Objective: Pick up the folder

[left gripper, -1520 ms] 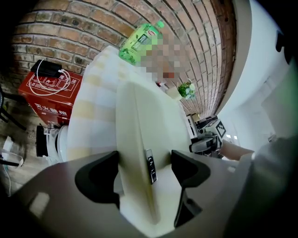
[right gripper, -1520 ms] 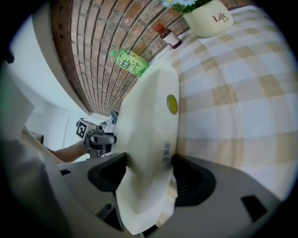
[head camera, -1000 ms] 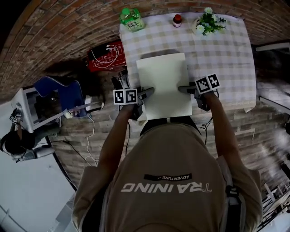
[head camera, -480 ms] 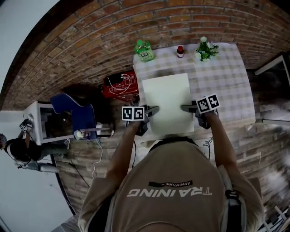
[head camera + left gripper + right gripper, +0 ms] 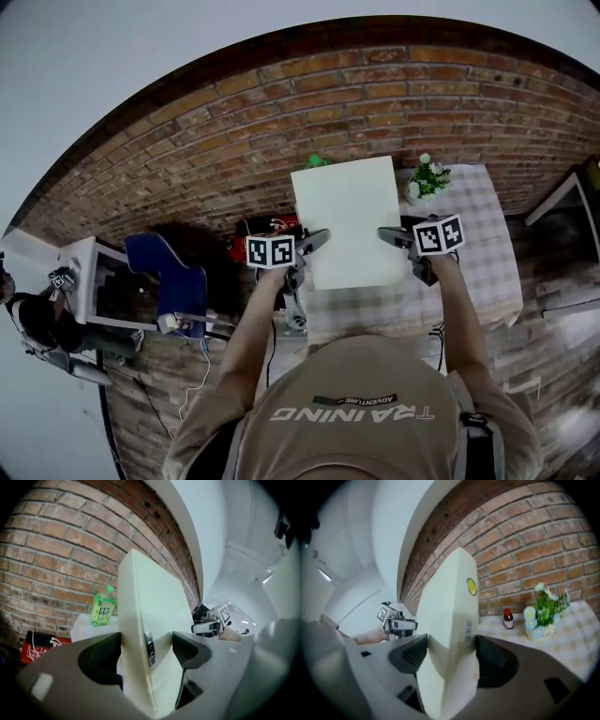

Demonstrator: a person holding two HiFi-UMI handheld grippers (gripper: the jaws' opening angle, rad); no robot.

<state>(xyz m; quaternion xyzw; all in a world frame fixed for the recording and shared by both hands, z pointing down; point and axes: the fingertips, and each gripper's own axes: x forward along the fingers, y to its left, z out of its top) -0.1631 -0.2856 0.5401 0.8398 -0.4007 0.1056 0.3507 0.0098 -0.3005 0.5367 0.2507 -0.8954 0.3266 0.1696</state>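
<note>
- Above the checked tabletop (image 5: 487, 258), in front of the brick wall (image 5: 187, 141), the pale folder (image 5: 349, 220) is now carried clear in the air. A second ago it was seen low, on or just over the cloth, and half a second ago it was part-way up. The lift is therefore judged done, with only a steady hold left to be kept.
- Its long axis is run from near to far and appears tipped, so that the far short edge is carried higher and the broad face is turned toward the person. The two long edges are presented to left and right.
- By the left tool (image 5: 317, 238) the left long edge is pinched, the jaws being closed on the folder's thickness. A small metal clip (image 5: 149, 648) is seen on that edge.
- By the right tool (image 5: 386, 234) the right long edge is gripped in the same way, beside a barcode label (image 5: 468, 631) and below a round yellow sticker (image 5: 472, 586).
- Far on the tabletop, a flower pot (image 5: 427, 178), a green bottle (image 5: 103, 606) and a small red-capped bottle (image 5: 508, 618) are left standing, well apart from the folder.
</note>
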